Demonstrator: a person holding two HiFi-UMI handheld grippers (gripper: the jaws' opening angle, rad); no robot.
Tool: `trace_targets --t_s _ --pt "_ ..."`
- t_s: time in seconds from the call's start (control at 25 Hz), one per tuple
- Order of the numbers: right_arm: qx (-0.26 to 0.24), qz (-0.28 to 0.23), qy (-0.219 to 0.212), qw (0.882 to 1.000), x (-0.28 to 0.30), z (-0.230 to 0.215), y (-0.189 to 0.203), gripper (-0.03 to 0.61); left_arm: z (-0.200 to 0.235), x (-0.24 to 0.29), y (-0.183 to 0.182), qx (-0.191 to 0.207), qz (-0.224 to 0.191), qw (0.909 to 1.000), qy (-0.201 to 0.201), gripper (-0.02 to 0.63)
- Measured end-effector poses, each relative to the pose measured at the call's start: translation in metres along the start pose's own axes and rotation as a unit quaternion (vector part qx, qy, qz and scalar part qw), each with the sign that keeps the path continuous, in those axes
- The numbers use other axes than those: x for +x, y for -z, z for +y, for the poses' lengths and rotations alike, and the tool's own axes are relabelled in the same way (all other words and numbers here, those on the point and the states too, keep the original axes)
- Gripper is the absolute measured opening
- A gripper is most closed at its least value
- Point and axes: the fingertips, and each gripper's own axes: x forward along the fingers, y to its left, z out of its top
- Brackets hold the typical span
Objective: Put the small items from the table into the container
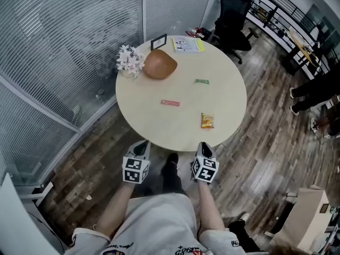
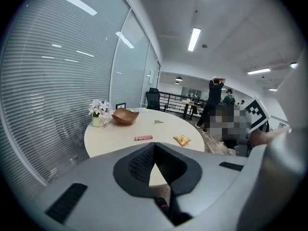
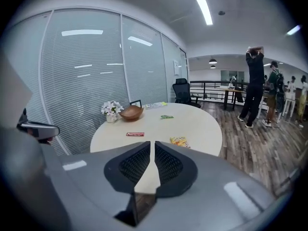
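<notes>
A brown bowl (image 1: 160, 64) stands at the far left of the round table (image 1: 228, 94), beside white flowers (image 1: 129, 60). Three small items lie loose on the tabletop: a red bar (image 1: 170, 103), a green packet (image 1: 202, 81) and an orange snack packet (image 1: 207, 120). My left gripper (image 1: 141, 145) and right gripper (image 1: 204, 148) hover just short of the table's near edge, both shut and empty. In the left gripper view the left gripper (image 2: 154, 145) points at the red bar (image 2: 143, 138). In the right gripper view the right gripper (image 3: 152, 142) faces the orange snack packet (image 3: 179, 141) and the bowl (image 3: 131, 112).
A booklet (image 1: 187, 44) and a small photo frame (image 1: 158, 41) lie at the table's far edge. A black office chair (image 1: 234, 15) stands behind the table. A glass wall with blinds (image 1: 64, 41) runs along the left. People (image 3: 254, 85) stand far off on the wooden floor.
</notes>
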Motion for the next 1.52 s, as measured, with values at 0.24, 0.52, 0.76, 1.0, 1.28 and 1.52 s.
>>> trace_targets --t_s 0.24,0.52,0.76,1.0,1.28,1.52 --pt "-0.004 0.051 0.021 0.998 0.09 -0.061 -0.023 0.116 0.017 0.077 -0.05 -0.012 0.005 0.9997 -0.019 0.005" --pt "-0.071 0.168 0.03 0.983 0.183 -0.118 0.016 0.257 0.015 0.15 -0.091 -0.014 0.018 0.9991 -0.034 0.005" --pt "-0.036 0.21 0.02 0.977 0.235 -0.131 0.04 0.291 0.034 0.176 -0.089 -0.028 0.033 0.9974 -0.058 0.005" --pt "-0.024 0.244 0.032 0.969 0.255 -0.134 0.05 0.295 0.059 0.19 -0.094 -0.033 0.042 0.9962 -0.069 0.005" --pt "-0.03 0.267 0.032 0.963 0.261 -0.12 0.044 0.195 0.085 0.218 -0.114 -0.031 0.041 0.9974 -0.051 0.005" --pt "-0.053 0.215 -0.021 0.975 0.298 -0.052 -0.041 0.187 0.11 0.237 -0.126 -0.046 0.035 0.9977 -0.035 0.005"
